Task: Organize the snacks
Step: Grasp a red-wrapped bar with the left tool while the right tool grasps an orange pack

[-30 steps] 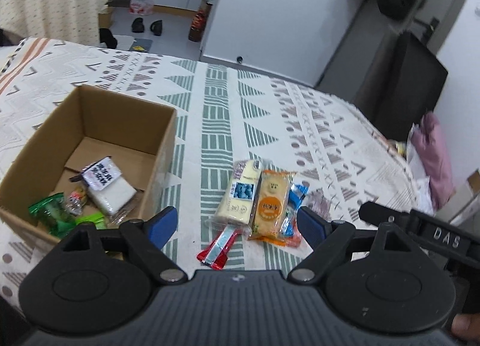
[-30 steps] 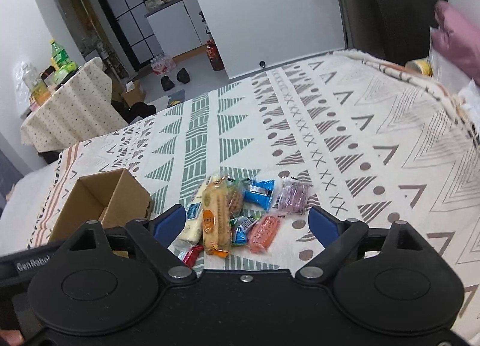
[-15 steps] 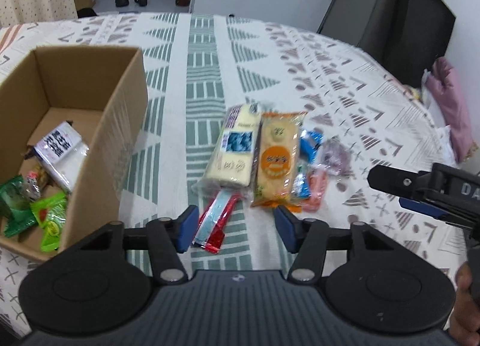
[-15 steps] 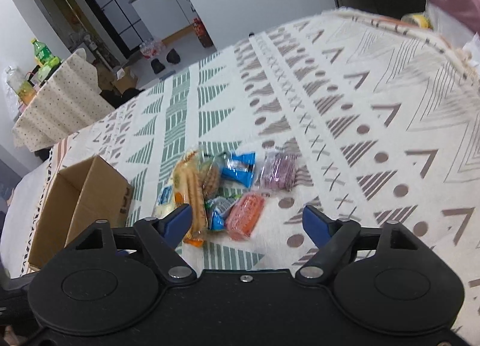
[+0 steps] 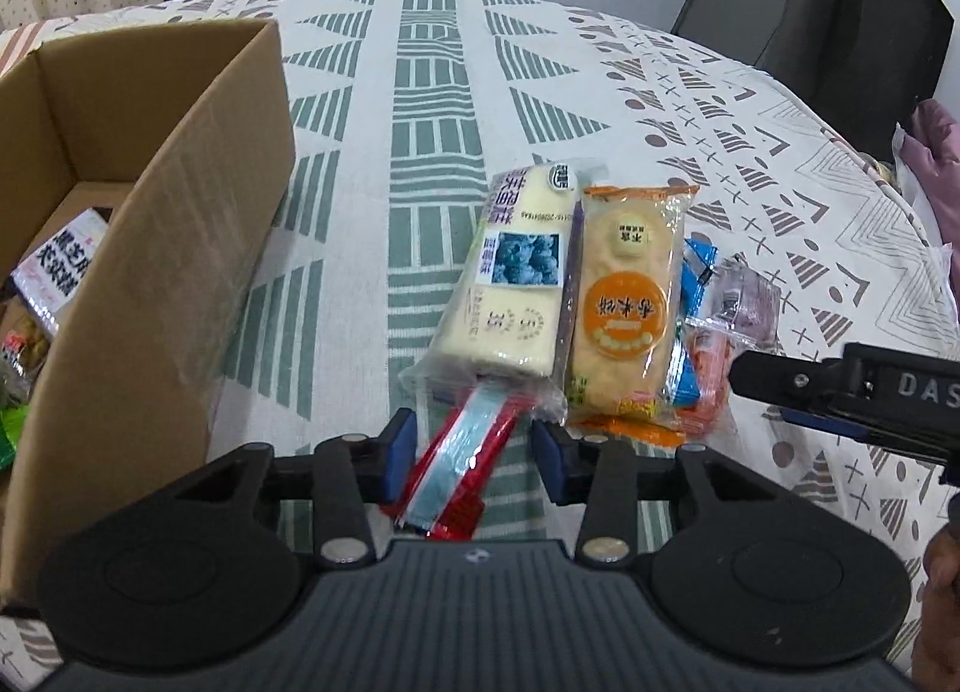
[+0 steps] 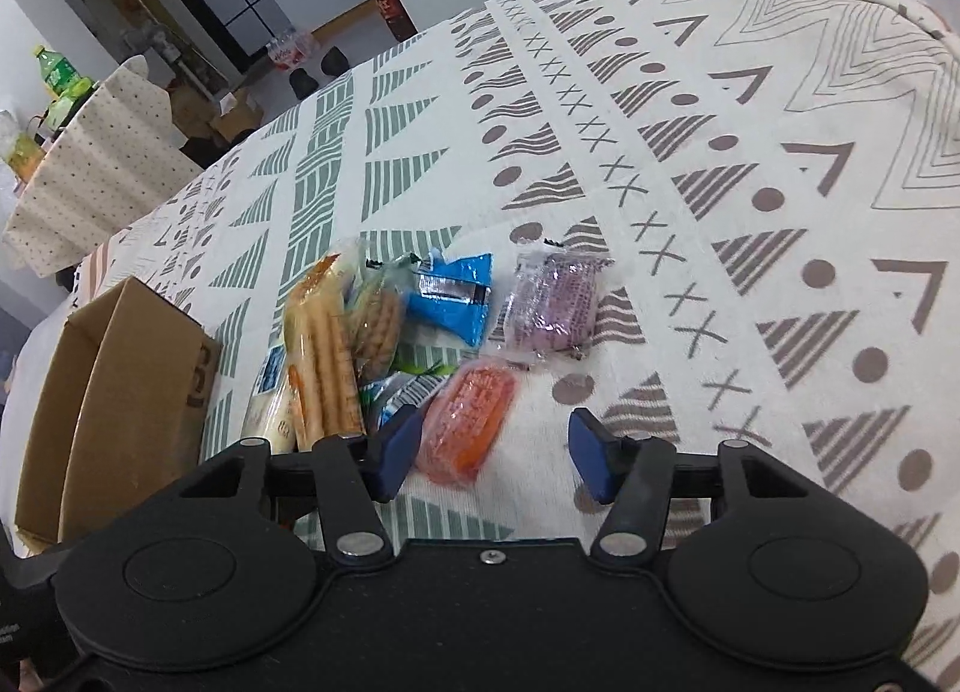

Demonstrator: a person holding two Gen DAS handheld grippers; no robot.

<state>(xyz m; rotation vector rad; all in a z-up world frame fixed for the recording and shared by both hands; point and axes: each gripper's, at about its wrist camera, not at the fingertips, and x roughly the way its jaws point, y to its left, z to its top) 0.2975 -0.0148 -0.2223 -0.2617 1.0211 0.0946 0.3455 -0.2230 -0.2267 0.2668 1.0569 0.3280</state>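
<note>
While the left gripper [image 5: 474, 461] sits low over the patterned tablecloth [image 5: 432, 110], its blue pads stand apart on either side of a red-and-silver stick packet [image 5: 459, 467]; neither pad clearly presses it. That packet's far end tucks under a pale cake packet with a blue picture [image 5: 510, 278]. Just right of it lies an orange-labelled cracker packet [image 5: 630, 296], with small blue, purple and orange wrappers at its far side. Cardboard box [image 5: 150, 248] stands left of the pile, a few packets showing inside. Right gripper body enters at the right edge.

Right wrist view: right gripper [image 6: 492, 449] spread wide above the cloth, holding nothing. Orange wrapper [image 6: 471, 422] lies just beside its left pad [image 6: 399, 443]. Beyond: purple wrapper [image 6: 555, 296], blue wrapper [image 6: 453, 305], the cracker packet on edge. Box [image 6: 120, 386] at left.
</note>
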